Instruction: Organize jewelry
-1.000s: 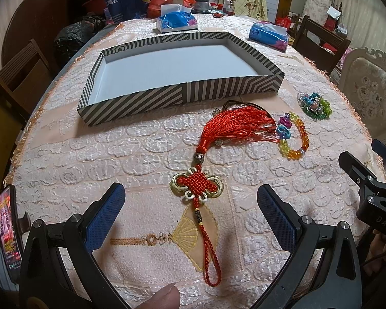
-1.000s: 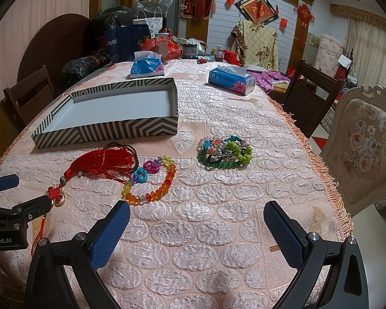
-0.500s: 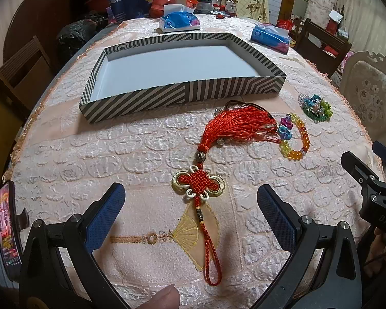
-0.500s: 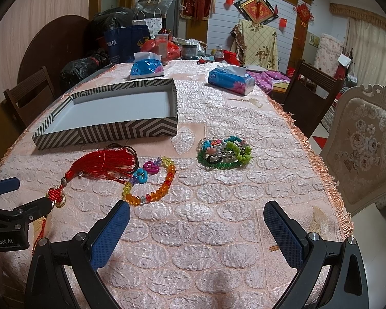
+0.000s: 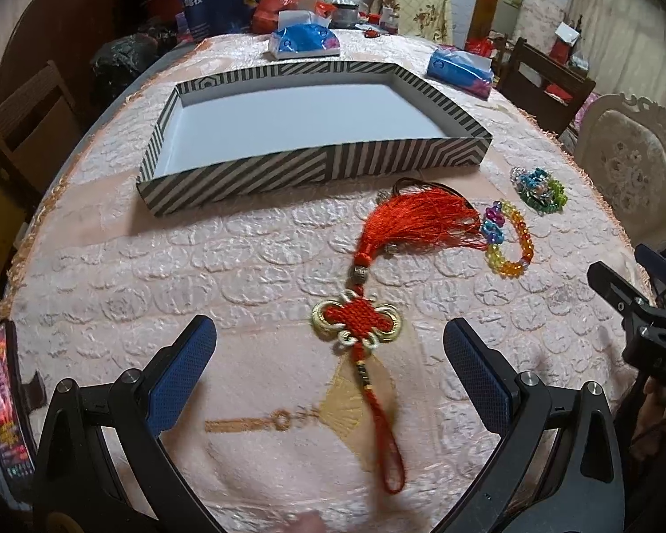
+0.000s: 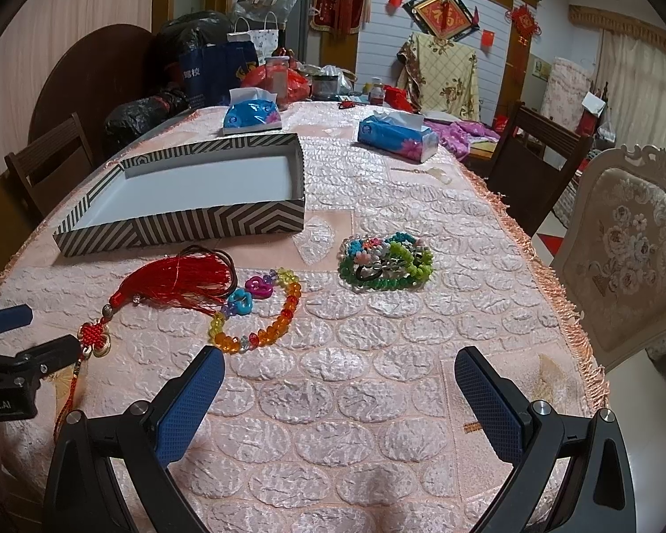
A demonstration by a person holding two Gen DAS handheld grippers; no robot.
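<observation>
A red Chinese-knot tassel (image 5: 368, 293) lies on the pink tablecloth, its knot between and just beyond my open left gripper (image 5: 328, 377); it also shows in the right wrist view (image 6: 173, 284). An orange-yellow bead bracelet (image 5: 508, 240) (image 6: 262, 311) lies right of the tassel. A heap of green and blue bead jewelry (image 5: 539, 188) (image 6: 386, 262) lies further right. A striped shallow box (image 5: 315, 164) (image 6: 182, 222) with a white, empty floor stands behind them. My right gripper (image 6: 339, 399) is open and empty, above the cloth nearer than the bracelet.
Two blue tissue packs (image 6: 253, 117) (image 6: 397, 135) lie beyond the box. Bags and clutter (image 6: 226, 66) fill the far table end. Chairs (image 6: 621, 240) stand at the right edge, a wooden chair (image 5: 26, 120) at the left. A phone (image 5: 4, 404) stands at the lower left.
The left gripper has drifted slightly forward and tilted, so the tassel and box sit a little lower in its view. The right gripper and all jewelry have stayed put.
</observation>
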